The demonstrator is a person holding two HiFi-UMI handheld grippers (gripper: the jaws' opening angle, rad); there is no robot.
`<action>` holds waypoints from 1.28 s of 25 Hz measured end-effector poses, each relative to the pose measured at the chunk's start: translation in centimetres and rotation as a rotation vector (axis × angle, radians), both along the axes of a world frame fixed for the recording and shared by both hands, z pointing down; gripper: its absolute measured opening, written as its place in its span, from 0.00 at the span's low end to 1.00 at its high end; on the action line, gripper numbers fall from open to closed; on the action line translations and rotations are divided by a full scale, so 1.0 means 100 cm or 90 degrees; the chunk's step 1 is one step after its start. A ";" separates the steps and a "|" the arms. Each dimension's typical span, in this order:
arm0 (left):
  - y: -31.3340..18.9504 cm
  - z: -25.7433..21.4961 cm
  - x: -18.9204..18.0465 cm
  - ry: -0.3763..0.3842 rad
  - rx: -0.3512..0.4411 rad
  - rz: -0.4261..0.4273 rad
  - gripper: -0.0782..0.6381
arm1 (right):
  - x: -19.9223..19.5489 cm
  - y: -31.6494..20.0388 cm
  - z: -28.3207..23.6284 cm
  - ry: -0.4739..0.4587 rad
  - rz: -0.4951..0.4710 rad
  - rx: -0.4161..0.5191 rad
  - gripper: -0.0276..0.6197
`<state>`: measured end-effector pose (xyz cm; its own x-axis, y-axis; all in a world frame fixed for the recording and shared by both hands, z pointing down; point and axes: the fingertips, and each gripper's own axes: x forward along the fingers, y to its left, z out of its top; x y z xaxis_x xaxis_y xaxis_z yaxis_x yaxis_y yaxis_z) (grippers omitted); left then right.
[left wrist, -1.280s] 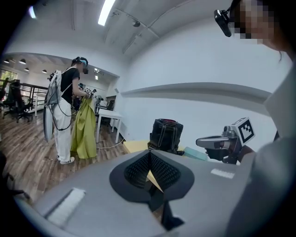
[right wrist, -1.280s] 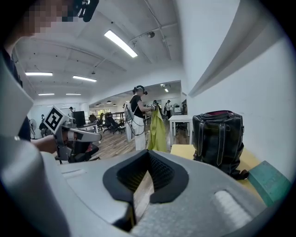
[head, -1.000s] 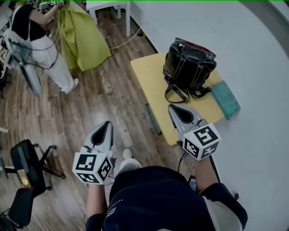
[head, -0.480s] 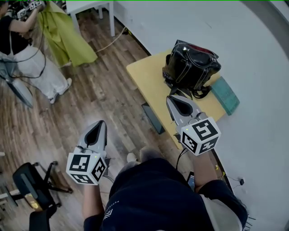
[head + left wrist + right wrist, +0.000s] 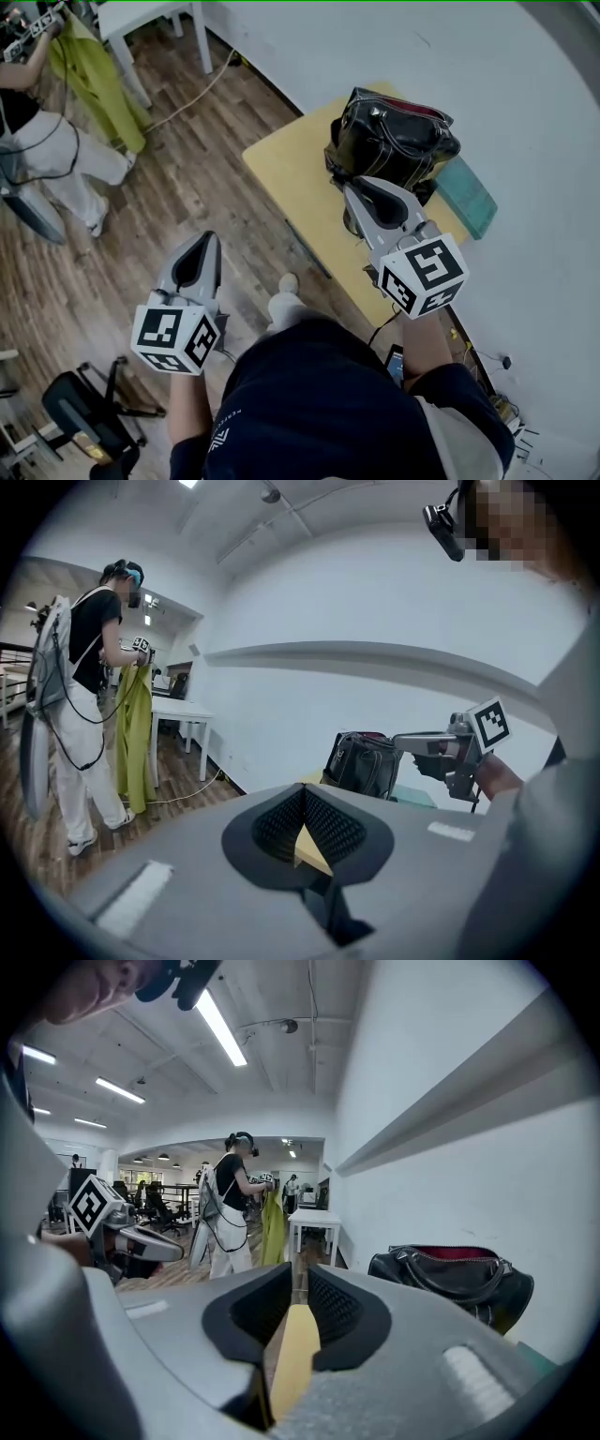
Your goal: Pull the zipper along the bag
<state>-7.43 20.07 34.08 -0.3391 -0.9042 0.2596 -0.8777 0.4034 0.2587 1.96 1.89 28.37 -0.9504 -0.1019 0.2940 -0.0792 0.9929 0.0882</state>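
Bag (image 5: 392, 141): black glossy handbag, top gaping with red lining showing, sitting on the far right part of the yellow table (image 5: 286, 173), close to the white wall. Wood floor (image 5: 197, 187) fills the left side. Another person (image 5: 37, 141) stands at far left handling a green cloth (image 5: 89, 75), beside a white table (image 5: 141, 19). My right gripper (image 5: 349, 187) hangs over the table, tips aimed at the near side of the bag but not on it; in the right gripper view the bag (image 5: 450, 1283) lies off to the right, clear of the jaws. Those jaws have just been opening, now a narrow gap, nothing held. My left gripper (image 5: 208, 239) is over the floor, left of the table, well apart from the bag; jaws closed tip to tip, empty. A teal pad (image 5: 466, 195) lies just right of the bag.
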 end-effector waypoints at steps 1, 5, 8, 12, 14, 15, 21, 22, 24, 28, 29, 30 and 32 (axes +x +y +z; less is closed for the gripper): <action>-0.009 -0.001 -0.006 -0.001 -0.001 0.003 0.13 | -0.003 -0.008 -0.002 -0.003 0.006 0.001 0.13; -0.042 -0.007 -0.027 -0.005 -0.006 0.016 0.13 | -0.015 -0.038 -0.005 -0.003 0.023 0.002 0.15; -0.070 -0.011 -0.038 -0.017 -0.011 0.028 0.13 | -0.018 -0.060 -0.008 -0.011 0.034 0.000 0.17; -0.104 -0.016 -0.046 -0.029 -0.008 0.052 0.13 | -0.018 -0.081 -0.012 -0.020 0.051 0.005 0.18; -0.118 -0.016 -0.050 -0.028 -0.008 0.066 0.13 | -0.022 -0.089 -0.013 -0.021 0.062 0.009 0.18; -0.125 -0.015 -0.052 -0.025 -0.008 0.075 0.13 | -0.023 -0.092 -0.013 -0.021 0.067 0.007 0.19; -0.169 -0.016 -0.069 -0.011 0.007 0.134 0.13 | -0.032 -0.096 -0.020 -0.008 0.090 0.029 0.20; -0.177 -0.017 -0.073 -0.013 0.009 0.147 0.13 | -0.035 -0.097 -0.021 -0.004 0.097 0.040 0.20; -0.194 -0.019 -0.082 -0.019 0.015 0.177 0.13 | -0.040 -0.101 -0.027 0.004 0.123 0.069 0.20; -0.226 -0.020 -0.101 -0.020 0.016 0.253 0.13 | -0.051 -0.111 -0.046 0.013 0.201 0.119 0.20; -0.232 -0.021 -0.107 -0.020 0.016 0.274 0.13 | -0.056 -0.113 -0.051 0.017 0.221 0.131 0.20; -0.239 -0.022 -0.114 -0.019 0.017 0.293 0.13 | -0.060 -0.114 -0.054 0.025 0.242 0.147 0.20; -0.250 -0.022 -0.127 -0.011 0.019 0.327 0.13 | -0.070 -0.120 -0.060 0.053 0.286 0.188 0.21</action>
<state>-20.18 -4.95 31.90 0.1462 -0.9621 0.2301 -0.9650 -0.0875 0.2473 -5.02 -10.12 22.40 -0.7691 -0.5820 0.2643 -0.4705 0.7953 0.3823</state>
